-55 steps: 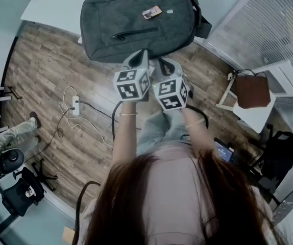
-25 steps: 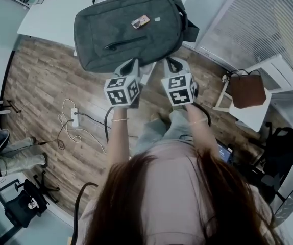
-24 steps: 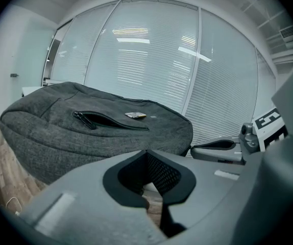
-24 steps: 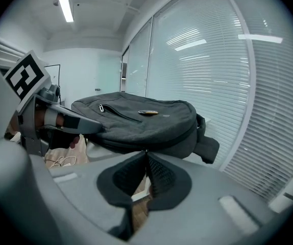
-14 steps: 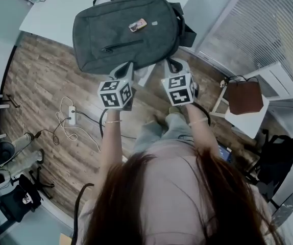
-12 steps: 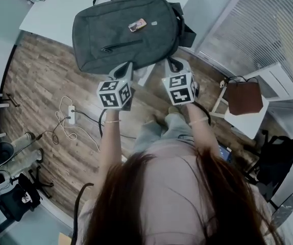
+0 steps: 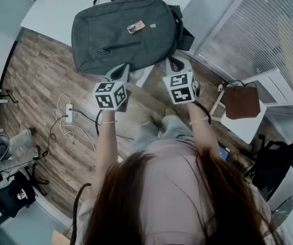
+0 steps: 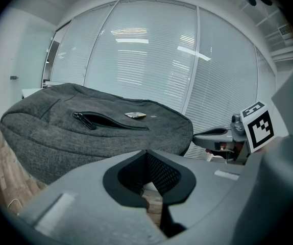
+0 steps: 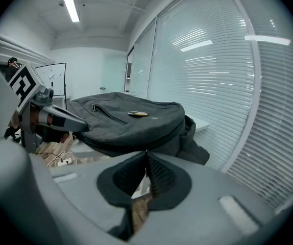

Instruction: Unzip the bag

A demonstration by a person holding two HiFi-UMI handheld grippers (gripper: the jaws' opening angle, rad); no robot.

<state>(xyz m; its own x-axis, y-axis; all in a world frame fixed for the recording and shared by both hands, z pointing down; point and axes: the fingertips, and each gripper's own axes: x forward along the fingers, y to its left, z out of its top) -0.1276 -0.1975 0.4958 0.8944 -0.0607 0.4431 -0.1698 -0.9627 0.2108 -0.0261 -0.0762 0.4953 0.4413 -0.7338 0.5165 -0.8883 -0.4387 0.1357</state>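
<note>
A grey backpack (image 7: 126, 32) lies flat on a white table (image 7: 59, 9), with its front up. The front pocket zipper (image 7: 120, 46) runs across it, and its pull sits at the left end (image 8: 80, 117). A small tag (image 7: 136, 27) lies on the fabric. My left gripper (image 7: 122, 69) is just short of the bag's near edge, shut and empty. My right gripper (image 7: 173, 61) is beside it at the bag's near right corner, with its jaws together and nothing in them. Each gripper appears in the other's view: the right gripper (image 8: 215, 134) and the left gripper (image 9: 67, 121).
A brown bag (image 7: 241, 102) rests on a white stool at the right. A power strip with cables (image 7: 67, 114) lies on the wooden floor at the left. Window blinds (image 7: 269, 29) fill the right side. A dark chair base (image 7: 14, 195) stands at the lower left.
The two grippers were side by side below the bag and now stand apart along its near edge. The left is further left and the right is nearer the right corner. Both stay shut.
</note>
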